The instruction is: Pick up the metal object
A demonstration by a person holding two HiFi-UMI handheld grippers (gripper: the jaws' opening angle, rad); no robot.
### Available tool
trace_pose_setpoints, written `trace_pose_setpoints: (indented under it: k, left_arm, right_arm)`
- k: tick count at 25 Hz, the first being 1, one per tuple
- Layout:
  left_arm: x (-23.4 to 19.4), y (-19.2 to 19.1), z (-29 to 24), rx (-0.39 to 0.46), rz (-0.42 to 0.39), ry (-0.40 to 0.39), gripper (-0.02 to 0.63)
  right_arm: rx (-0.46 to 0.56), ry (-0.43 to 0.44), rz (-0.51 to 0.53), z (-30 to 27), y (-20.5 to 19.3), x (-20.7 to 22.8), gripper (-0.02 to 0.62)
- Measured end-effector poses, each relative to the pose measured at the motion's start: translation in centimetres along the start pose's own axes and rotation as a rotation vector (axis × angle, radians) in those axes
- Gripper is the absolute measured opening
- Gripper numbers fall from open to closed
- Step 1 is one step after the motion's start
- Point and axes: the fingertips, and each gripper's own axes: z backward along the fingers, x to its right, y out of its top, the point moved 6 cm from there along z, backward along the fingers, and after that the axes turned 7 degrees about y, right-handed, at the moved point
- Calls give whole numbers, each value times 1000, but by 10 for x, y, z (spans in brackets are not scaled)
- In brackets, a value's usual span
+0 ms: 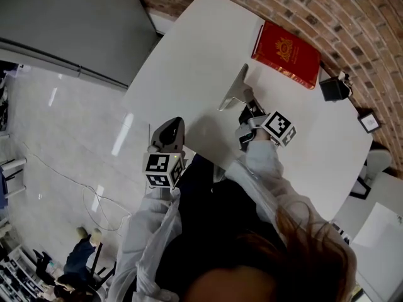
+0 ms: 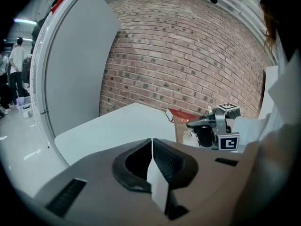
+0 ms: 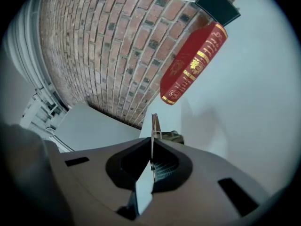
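Right gripper view shows my right gripper [image 3: 151,147] with its fingers [image 3: 165,166] pressed together on the metal object [image 3: 154,125]. It is a thin flat plate, seen edge-on, that rises out of the pads and points toward the red book [image 3: 193,65]. In the head view the plate stretches away from that grip over the white table [image 1: 189,61], near its middle and just short of the book. I cannot tell whether its far end touches the tabletop or hangs just above it. My left gripper [image 1: 171,128] hovers by the near edge of the table, well apart from the plate. Its fingers [image 2: 169,160] are closed on each other with nothing between them.

I judge the piece to be stiff sheet metal: light, hard and not fragile, but smooth enough to be a little slippery against rubber pads. It should not bend or crush under a firm squeeze, so I can clamp hard across its two flat faces, which is how I have it now. My hold sits at the near end, which leaves most of the length sticking out beyond the pads. That free length may lever the plate round in the grip if I tilt or swing it fast. A hold nearer the middle would balance better. From this end, a steady wrist should do.
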Motion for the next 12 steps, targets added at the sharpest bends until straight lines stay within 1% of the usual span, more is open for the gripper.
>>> trace_pose_setpoints:
  k: [2, 7, 12]
  left_arm:
    - [4, -2, 8, 26, 2, 15, 23]
    - [19, -7, 31, 56, 12, 43, 23]
    - [35, -11, 55, 103, 9, 78, 23]
  right_arm:
    - [-15, 19, 18, 6, -1, -6, 11]
    - [-55, 62, 68, 26, -4, -21, 11]
    - [-88, 88, 118, 53, -9, -29, 11]
